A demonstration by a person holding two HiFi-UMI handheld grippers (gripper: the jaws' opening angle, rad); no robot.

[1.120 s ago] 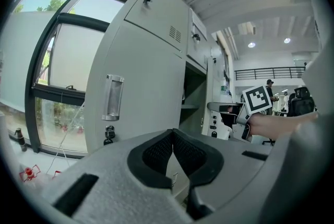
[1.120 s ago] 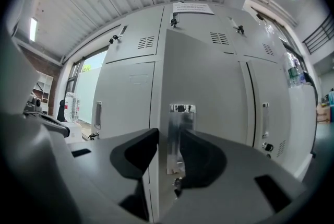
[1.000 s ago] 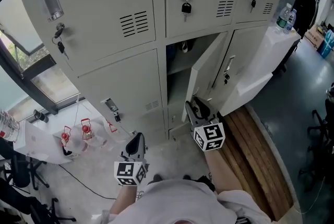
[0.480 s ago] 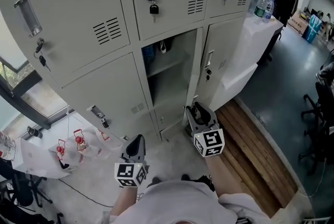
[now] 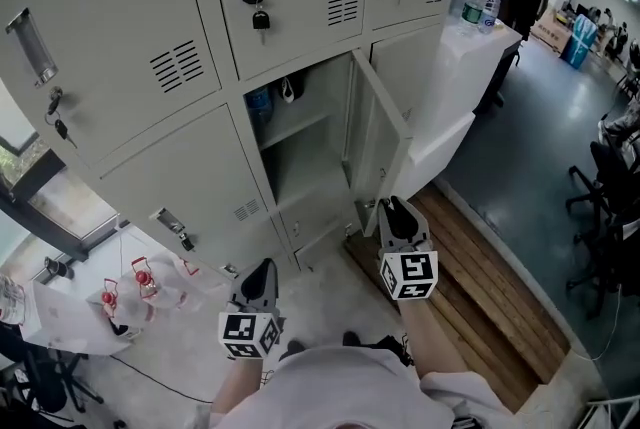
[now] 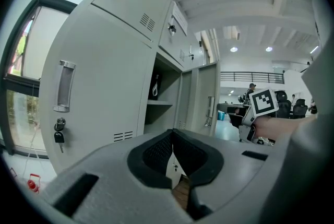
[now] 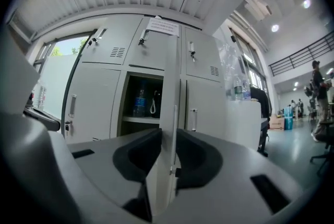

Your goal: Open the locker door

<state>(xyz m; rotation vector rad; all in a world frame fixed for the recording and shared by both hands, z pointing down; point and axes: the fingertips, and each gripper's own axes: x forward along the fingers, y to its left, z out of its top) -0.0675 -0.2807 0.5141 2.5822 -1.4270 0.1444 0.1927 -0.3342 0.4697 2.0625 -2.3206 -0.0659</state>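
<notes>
The lower middle locker's grey door [image 5: 372,142] stands swung out, edge-on toward me. Inside the locker are a shelf, a blue bottle [image 5: 259,103] and a dark hanging loop [image 5: 288,89]. My right gripper [image 5: 393,209] is at the door's lower free edge. In the right gripper view the door [image 7: 169,92] runs upright between the jaws of the right gripper [image 7: 168,137]; they are closing, and both pads lie against it. My left gripper [image 5: 262,275] hangs low in front of the lower left locker, shut with nothing in it; the left gripper [image 6: 173,134] has its tips together.
Keys [image 5: 260,17] hang from the upper lockers' locks. A white counter [image 5: 450,87] with water bottles [image 5: 478,2] stands right of the lockers. Wooden planks [image 5: 480,287] run along the floor there. Red-capped items [image 5: 140,277] and a cable lie at the left. Office chairs [image 5: 610,187] stand far right.
The locker door has swung from partly open to wide open. My right gripper moved with its edge, out from the lockers. The left gripper stayed put.
</notes>
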